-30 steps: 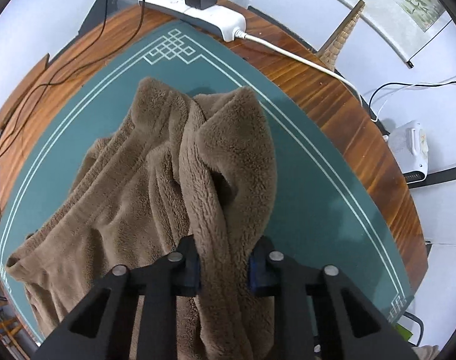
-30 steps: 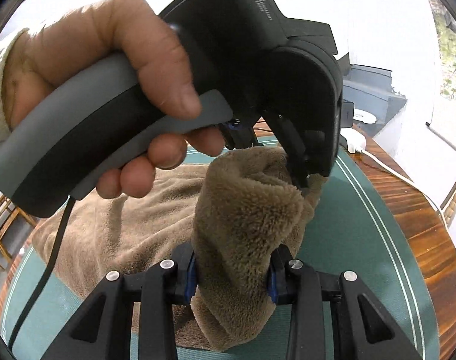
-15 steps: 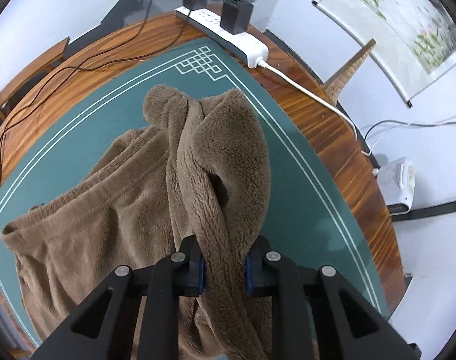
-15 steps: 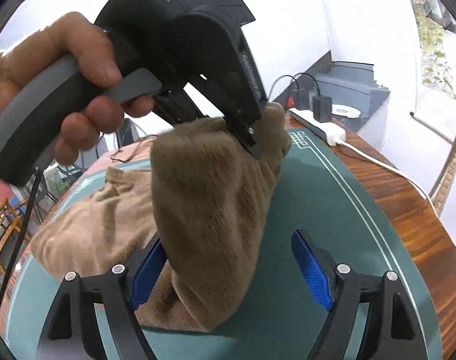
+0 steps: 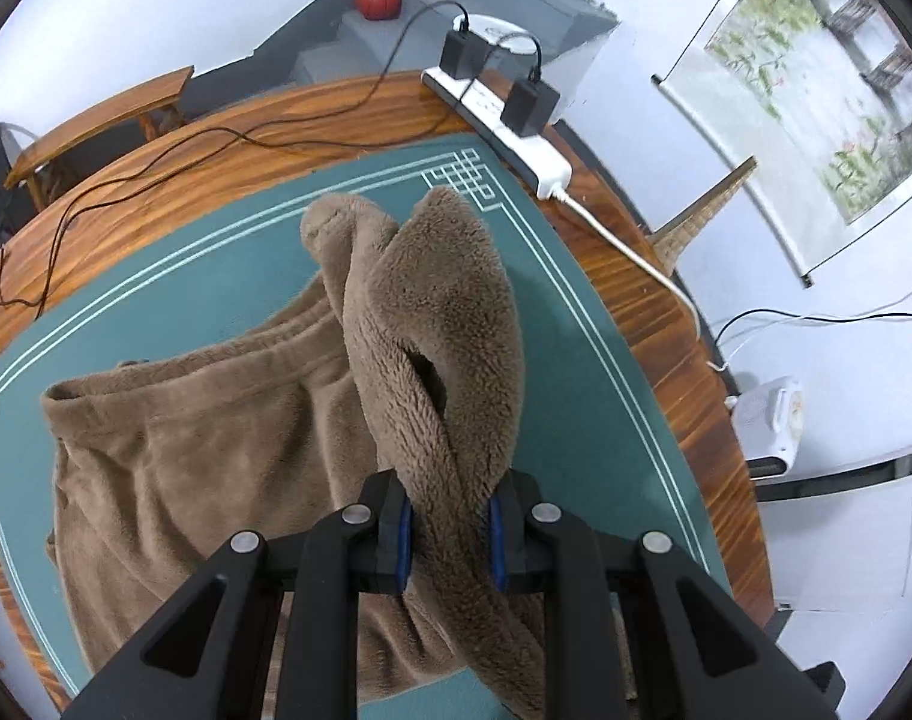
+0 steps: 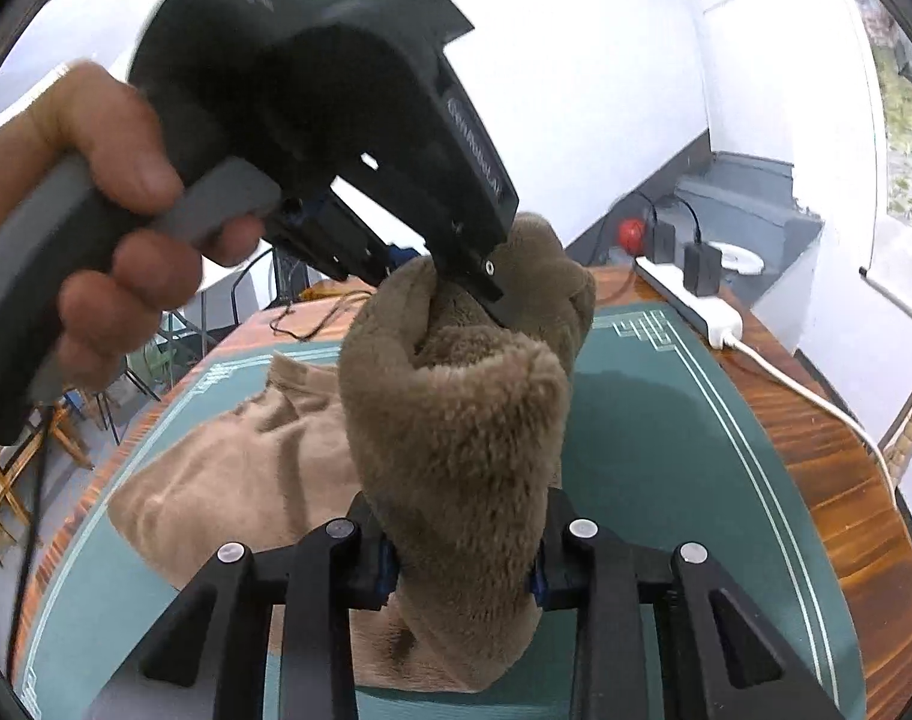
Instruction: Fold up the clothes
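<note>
A brown fleece garment (image 5: 216, 468) lies partly spread on the green mat (image 5: 576, 372), its waistband edge to the left. My left gripper (image 5: 447, 534) is shut on a thick raised fold of it. In the right wrist view my right gripper (image 6: 462, 570) is shut on another bunch of the same garment (image 6: 456, 420), held above the mat (image 6: 666, 450). Just ahead, a hand (image 6: 96, 180) holds the left gripper (image 6: 456, 282), whose tips pinch the fleece close to my right one. The rest of the cloth hangs down to the mat.
The mat covers a round wooden table (image 5: 666, 324). A white power strip (image 5: 516, 126) with two black adapters and a white cable sits at the far edge, and a thin black wire (image 5: 156, 162) trails over the wood. A white heater (image 5: 768, 420) stands on the floor to the right.
The right gripper, open half a second ago, has shut on the fleece again. Both grippers hold the fold higher, and the garment's lower part lies flatter and more spread.
</note>
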A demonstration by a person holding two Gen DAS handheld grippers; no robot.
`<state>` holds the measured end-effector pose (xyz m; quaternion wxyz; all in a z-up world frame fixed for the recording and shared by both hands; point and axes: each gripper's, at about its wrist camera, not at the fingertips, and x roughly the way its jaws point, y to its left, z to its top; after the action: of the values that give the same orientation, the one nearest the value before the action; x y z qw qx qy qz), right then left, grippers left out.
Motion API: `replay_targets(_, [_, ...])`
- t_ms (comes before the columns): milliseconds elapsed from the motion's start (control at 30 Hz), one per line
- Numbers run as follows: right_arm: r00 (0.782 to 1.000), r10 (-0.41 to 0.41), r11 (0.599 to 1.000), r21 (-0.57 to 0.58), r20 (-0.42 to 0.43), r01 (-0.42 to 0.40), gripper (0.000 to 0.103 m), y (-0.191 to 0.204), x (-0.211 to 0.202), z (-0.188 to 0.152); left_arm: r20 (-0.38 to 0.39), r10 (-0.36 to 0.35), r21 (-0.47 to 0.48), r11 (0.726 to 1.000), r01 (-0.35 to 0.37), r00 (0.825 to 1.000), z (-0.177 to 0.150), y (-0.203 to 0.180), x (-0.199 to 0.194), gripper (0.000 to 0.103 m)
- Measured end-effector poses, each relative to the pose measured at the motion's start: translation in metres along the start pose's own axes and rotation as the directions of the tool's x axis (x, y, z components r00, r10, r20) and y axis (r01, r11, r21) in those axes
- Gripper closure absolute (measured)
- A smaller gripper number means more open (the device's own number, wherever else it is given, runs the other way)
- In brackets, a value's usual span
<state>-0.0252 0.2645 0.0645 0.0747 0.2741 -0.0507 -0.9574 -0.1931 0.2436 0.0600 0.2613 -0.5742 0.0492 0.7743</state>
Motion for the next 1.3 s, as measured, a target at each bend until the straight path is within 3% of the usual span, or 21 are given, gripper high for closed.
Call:
replay_targets(167, [0.999,0.015,0.999,-0.053,0.047,-0.013,0.07,0.051,-0.001,0.018,0.054,-0.048,-0.01,0.999,0.049,0.997,-0.004,0.048,-0.036,0.082])
replay_targets(300, [0.997,0.05,0.993,-0.106,0.053,-0.044,0.07,0.095,0.017,0.027,0.092,-0.088,-0.08,0.992,0.096,0.992,-0.02,0.108,-0.06,0.082])
replay_targets(467, [0.995,0.102,0.977,-0.188,0.022,-0.096,0.07,0.153,0.041,0.027,0.124,-0.117,-0.17,0.976,0.137,0.985,-0.046,0.184,-0.078,0.082])
replay_targets(667, [0.988,0.149,0.945,-0.286,-0.05,-0.157,0.07,0.214,0.068,0.013,0.144,-0.171,-0.282,0.937,0.206,0.975,-0.079,0.258,-0.07,0.082])
replay_targets(1033, [0.971,0.153,0.879,-0.423,-0.183,-0.218,0.07,0.27,0.113,-0.018,0.196,-0.248,-0.369,0.878,0.305,0.949,-0.119,0.332,-0.039,0.082])
replay_targets(1300, [0.956,0.158,0.841,-0.474,-0.248,-0.262,0.069,0.283,0.122,-0.051,0.188,-0.265,-0.431,0.843,0.322,0.946,-0.154,0.356,-0.009,0.082])
